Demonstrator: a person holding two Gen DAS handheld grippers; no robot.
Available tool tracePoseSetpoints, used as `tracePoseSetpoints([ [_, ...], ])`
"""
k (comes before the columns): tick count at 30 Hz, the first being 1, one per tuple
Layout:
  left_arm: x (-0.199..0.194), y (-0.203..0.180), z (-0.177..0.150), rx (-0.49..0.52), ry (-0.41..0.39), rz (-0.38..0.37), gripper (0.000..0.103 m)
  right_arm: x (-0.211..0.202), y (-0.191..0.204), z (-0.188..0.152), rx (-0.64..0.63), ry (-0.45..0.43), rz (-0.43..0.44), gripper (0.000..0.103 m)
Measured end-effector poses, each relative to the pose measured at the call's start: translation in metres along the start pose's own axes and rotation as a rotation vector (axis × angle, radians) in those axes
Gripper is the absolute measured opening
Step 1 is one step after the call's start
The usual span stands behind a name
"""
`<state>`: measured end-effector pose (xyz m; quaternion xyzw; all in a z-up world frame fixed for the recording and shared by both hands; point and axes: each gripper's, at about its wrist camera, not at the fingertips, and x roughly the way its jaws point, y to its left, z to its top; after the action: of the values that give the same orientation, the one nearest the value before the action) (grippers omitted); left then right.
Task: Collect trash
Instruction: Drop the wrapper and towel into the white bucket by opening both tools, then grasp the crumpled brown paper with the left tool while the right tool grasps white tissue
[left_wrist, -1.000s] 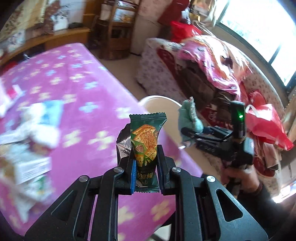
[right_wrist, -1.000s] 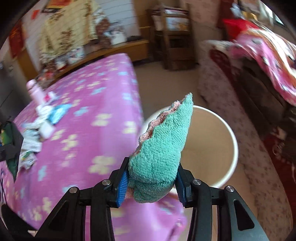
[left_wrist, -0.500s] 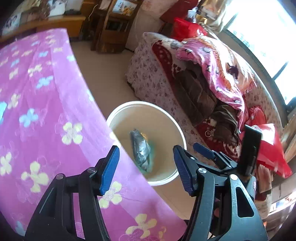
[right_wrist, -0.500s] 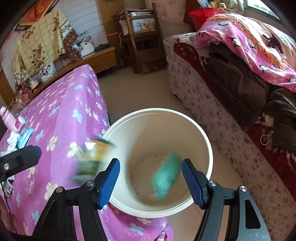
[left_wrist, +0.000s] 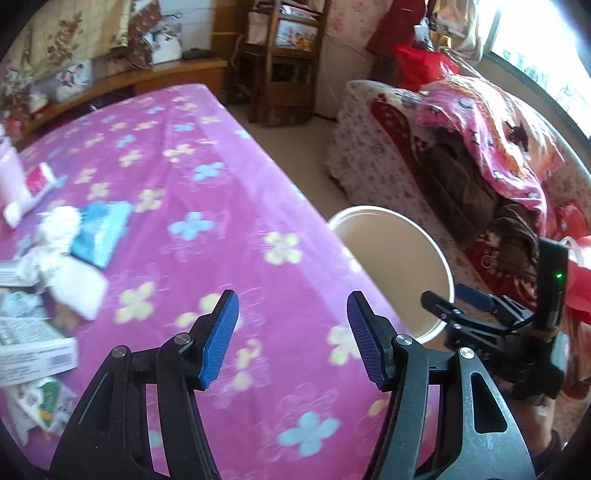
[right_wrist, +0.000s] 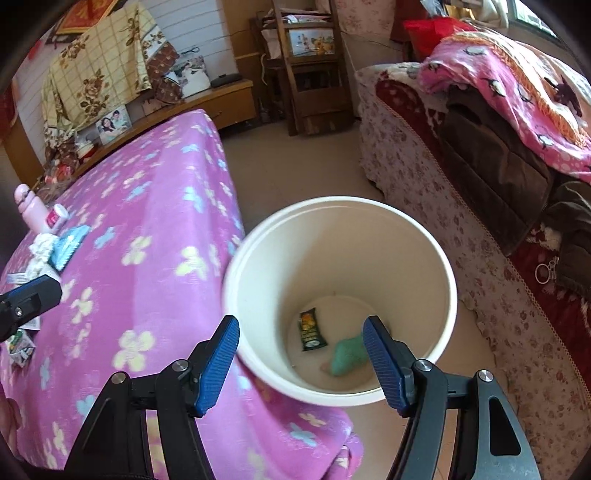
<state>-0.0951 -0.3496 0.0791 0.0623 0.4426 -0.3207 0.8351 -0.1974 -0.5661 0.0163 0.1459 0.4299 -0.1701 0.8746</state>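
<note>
A white bucket (right_wrist: 266, 277) stands on the floor at the corner of the pink flowered table (right_wrist: 147, 258). On its bottom lie a green cracker wrapper (right_wrist: 312, 330) and a teal cloth (right_wrist: 347, 356). My right gripper (right_wrist: 301, 323) hangs open and empty above the bucket's near rim. My left gripper (left_wrist: 292, 299) is open and empty over the table's edge, with the bucket (left_wrist: 388, 258) to its right. More trash lies at the table's left: a crumpled white tissue (left_wrist: 59, 236), a blue packet (left_wrist: 99, 232), a printed box (left_wrist: 33, 347) and a green-and-white wrapper (left_wrist: 44, 402).
A sofa (right_wrist: 461, 221) piled with a pink blanket (right_wrist: 517, 92) and dark clothes runs along the right of the bucket. A wooden shelf (right_wrist: 310, 74) stands at the back. A pink bottle (right_wrist: 31, 210) sits at the table's far left. Bare floor (right_wrist: 303, 166) lies beyond the bucket.
Both grippers opened. The cracker wrapper left the left gripper and the teal cloth left the right one; both fell into the bucket. The left view then swung back over the table.
</note>
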Motion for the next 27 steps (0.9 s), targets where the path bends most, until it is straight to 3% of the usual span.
tracePoseSetpoints([
  [5, -0.019, 0.019, -0.013, -0.003, -0.02, 0.065, 0.06, -0.012, 0.03, -0.001, -0.041, -0.005, 0.028, 0.067],
  [8, -0.031, 0.032, -0.019, -0.019, -0.033, 0.074, 0.06, -0.019, 0.049, 0.0, -0.071, -0.012, 0.052, 0.069],
  [10, -0.04, 0.042, -0.021, -0.033, -0.034, 0.08, 0.06, -0.022, 0.064, 0.001, -0.091, -0.015, 0.074, 0.076],
  [16, -0.071, 0.076, -0.029, -0.075, -0.046, 0.096, 0.06, -0.023, 0.115, 0.001, -0.164, -0.007, 0.137, 0.076],
  [27, -0.131, 0.178, -0.043, -0.174, -0.096, 0.211, 0.06, -0.01, 0.187, 0.005, -0.253, 0.025, 0.251, 0.076],
])
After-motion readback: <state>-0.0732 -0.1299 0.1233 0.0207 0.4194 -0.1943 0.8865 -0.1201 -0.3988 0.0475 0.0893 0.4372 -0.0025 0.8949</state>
